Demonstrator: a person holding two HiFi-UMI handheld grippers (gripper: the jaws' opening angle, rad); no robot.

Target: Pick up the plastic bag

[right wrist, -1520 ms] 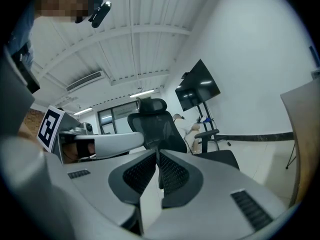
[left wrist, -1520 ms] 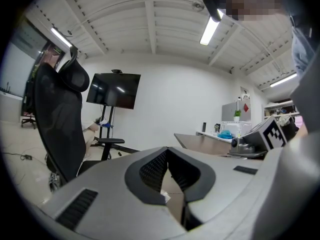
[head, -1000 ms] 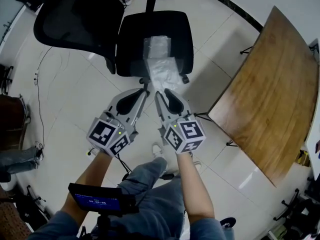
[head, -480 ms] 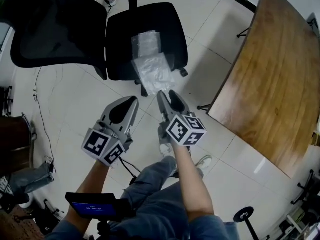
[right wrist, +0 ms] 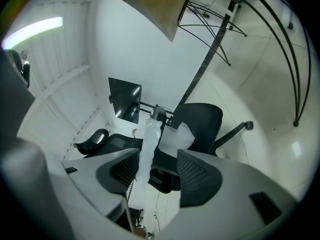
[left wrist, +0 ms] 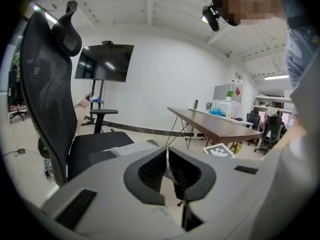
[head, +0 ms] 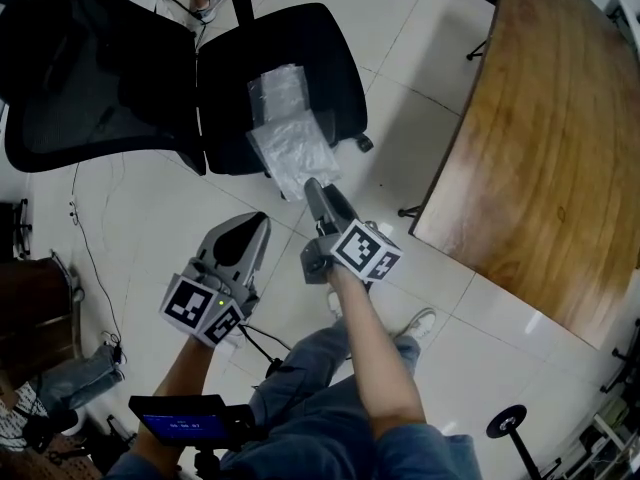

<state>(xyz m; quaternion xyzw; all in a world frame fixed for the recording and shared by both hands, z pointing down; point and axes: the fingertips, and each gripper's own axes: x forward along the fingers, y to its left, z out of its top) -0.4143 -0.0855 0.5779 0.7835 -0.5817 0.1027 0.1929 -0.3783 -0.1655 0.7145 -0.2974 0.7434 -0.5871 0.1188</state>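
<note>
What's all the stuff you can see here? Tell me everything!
chair: one, black, on the floor at upper left
plastic bag: one, clear, on the chair seat, drooping over its front edge
table: one, brown wood, at right
screen: one, black, on a stand by the far wall
shoe: one, white, on the floor
left gripper: one, grey, jaws together, empty
right gripper: one, grey, jaws just been opening, bag's end between them

Head view: overhead, steeply down on office chair (head: 335,53), floor (head: 420,68) and wooden worktop (head: 550,138). Camera on left gripper (head: 254,220): low, near level, looking across chair seat toward worktop. Camera on right gripper (head: 313,185): rolled sideways, close to chair. All three views share the chair.
</note>
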